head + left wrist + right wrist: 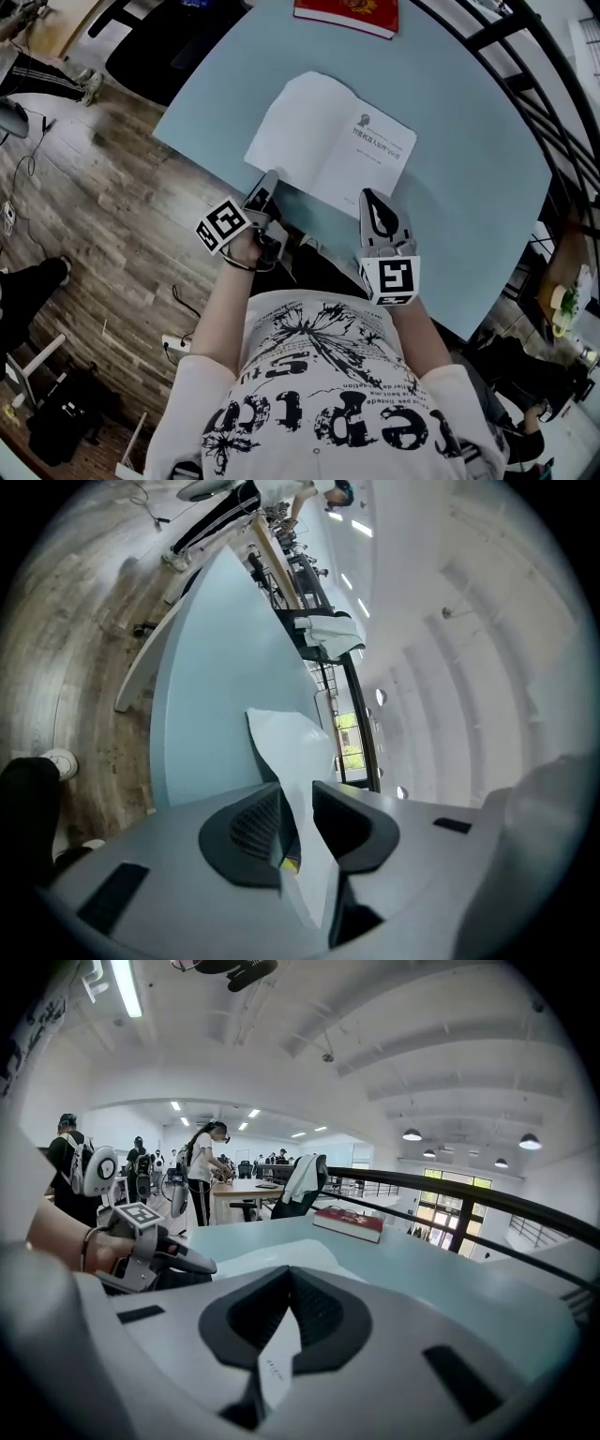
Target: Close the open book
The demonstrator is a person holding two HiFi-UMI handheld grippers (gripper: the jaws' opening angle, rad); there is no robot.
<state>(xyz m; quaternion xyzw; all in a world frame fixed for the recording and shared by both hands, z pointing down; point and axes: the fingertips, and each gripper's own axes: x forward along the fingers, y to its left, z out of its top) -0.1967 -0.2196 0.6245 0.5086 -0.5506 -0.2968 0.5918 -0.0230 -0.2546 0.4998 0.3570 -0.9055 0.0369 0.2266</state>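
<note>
An open book (328,141) with white pages lies on the light blue table (469,187). My left gripper (269,180) is at the book's near left edge. In the left gripper view its jaws (298,803) stand slightly apart, rolled on their side. A lifted white page (291,738) runs between them, with a dark gap beside it. My right gripper (370,197) sits at the book's near right corner. In the right gripper view its jaws (289,1288) are shut on the edge of a printed page (275,1358). The left gripper (178,1260) shows at that view's left.
A closed red book (347,14) (349,1222) lies at the table's far side. A black railing (553,103) runs along the right. The table's near edge is just behind both grippers, with wooden floor (84,187) to the left. People stand at desks (202,1171) far off.
</note>
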